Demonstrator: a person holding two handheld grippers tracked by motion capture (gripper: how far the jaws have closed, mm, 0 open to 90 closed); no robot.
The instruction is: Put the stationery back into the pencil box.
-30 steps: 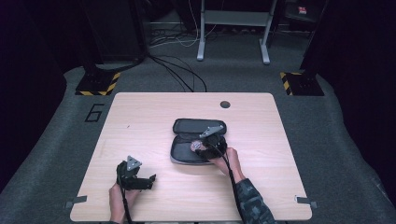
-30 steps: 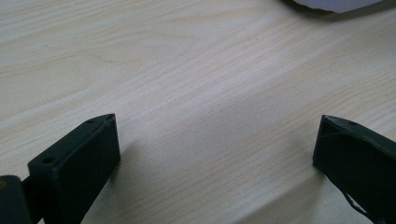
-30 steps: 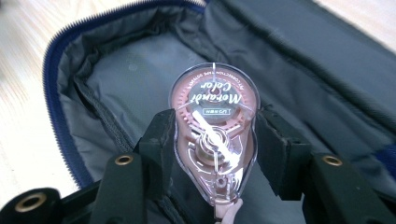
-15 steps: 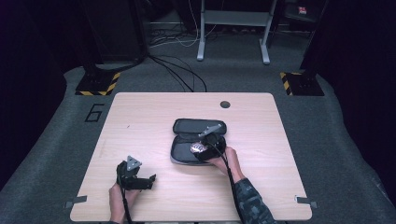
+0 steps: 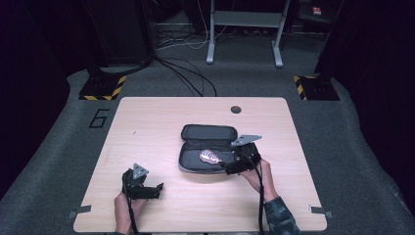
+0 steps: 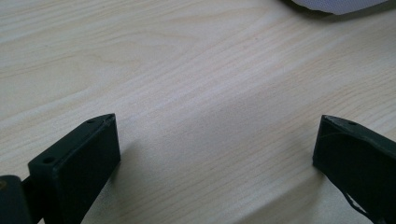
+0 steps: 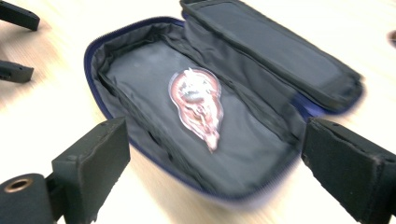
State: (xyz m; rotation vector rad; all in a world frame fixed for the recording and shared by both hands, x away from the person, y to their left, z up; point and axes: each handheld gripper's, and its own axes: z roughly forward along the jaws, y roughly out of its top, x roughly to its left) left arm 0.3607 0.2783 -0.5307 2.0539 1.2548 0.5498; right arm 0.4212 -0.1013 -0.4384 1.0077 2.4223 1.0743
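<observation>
A dark zip case (image 5: pixel 190 159) lies open in the middle of the wooden table (image 5: pixel 147 127), its lid (image 5: pixel 209 132) folded back on the far side. Inside it lies a flat, shiny red and silver packet (image 5: pixel 210 156) (image 7: pixel 198 102). My right gripper (image 5: pixel 226 169) (image 7: pixel 210 172) is open, low over the case's (image 7: pixel 140 65) near right edge, its jaws wide apart with nothing between them. My left gripper (image 5: pixel 157 190) (image 6: pixel 217 140) rests open on bare wood at the front left, also holding nothing.
A round cable hole (image 5: pixel 236 108) sits near the table's far edge. Beyond the table are cables (image 5: pixel 188 78), a frame's metal legs (image 5: pixel 244 34) and two striped floor plates (image 5: pixel 103 88). Bare wood lies left of the case.
My right gripper has drawn back from inside the case toward its near right edge, leaving the packet lying in the case. The left gripper has stayed put.
</observation>
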